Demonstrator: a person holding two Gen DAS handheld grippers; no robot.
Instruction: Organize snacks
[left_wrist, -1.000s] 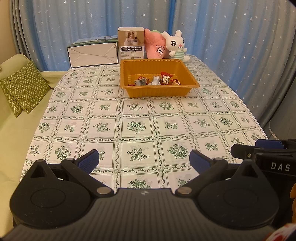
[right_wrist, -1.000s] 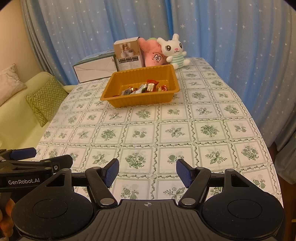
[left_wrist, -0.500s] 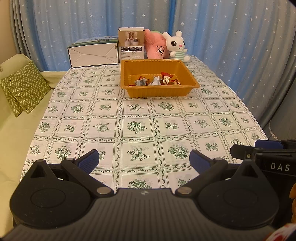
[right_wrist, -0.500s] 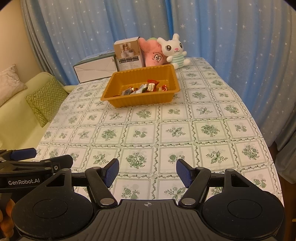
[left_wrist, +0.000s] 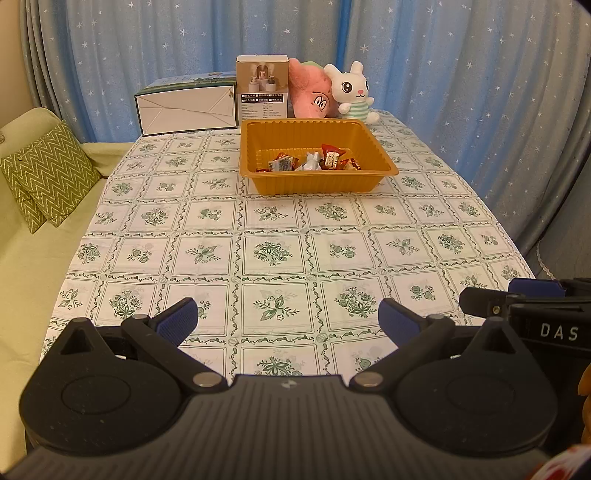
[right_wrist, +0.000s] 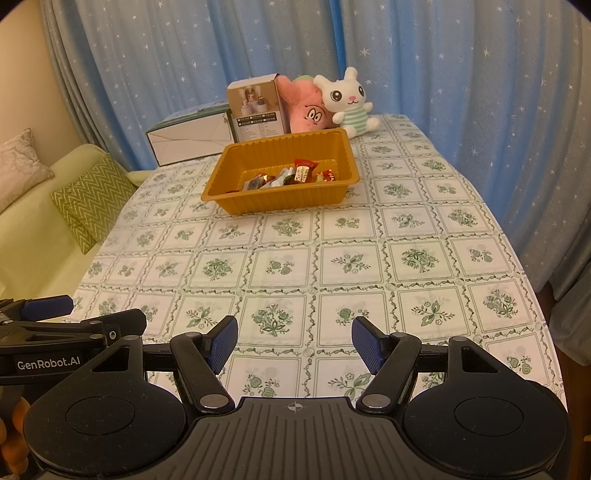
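Blue star-print curtains (left_wrist: 443, 92) hang behind a counter (left_wrist: 273, 254) under a green floral cloth. The snacks (left_wrist: 314, 162) lie in an orange tray (left_wrist: 314, 184) at the far end, well apart from both grippers. The left gripper (left_wrist: 288, 317) and right gripper (right_wrist: 293, 341) have jaws apart and empty. "DAS" and "GenRobot.AI" are legible on their sides. Nothing has shifted since the earlier frames.

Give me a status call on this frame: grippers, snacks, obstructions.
Left gripper open, empty. Right gripper open, empty. Wrapped snacks inside ribbed orange plastic tray, far end. Patterned tablecloth between: nothing in the way.
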